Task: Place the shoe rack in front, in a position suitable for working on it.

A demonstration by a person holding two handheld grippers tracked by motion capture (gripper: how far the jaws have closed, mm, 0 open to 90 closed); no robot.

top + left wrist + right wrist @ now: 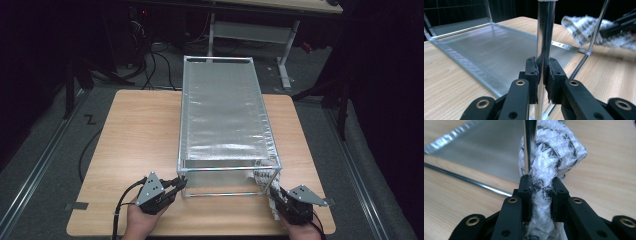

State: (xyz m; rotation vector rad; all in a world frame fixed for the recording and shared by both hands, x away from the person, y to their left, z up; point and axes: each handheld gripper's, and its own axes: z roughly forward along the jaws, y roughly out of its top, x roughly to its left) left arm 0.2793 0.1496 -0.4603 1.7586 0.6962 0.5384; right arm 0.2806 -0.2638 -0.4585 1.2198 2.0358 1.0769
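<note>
Left gripper [181,184] clenched the upright post [543,37] at the rack's [222,107] 7 o'clock corner, rack's long axis running 6 to 12, while right gripper [273,188] grasped the patterned cloth [549,157] at its 5 o'clock corner post.

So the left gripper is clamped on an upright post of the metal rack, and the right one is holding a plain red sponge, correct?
Not quite: the right gripper holds a black-and-white patterned cloth, not a red sponge, as the right gripper view shows. The left gripper is indeed clamped on an upright post of the metal rack.
</note>
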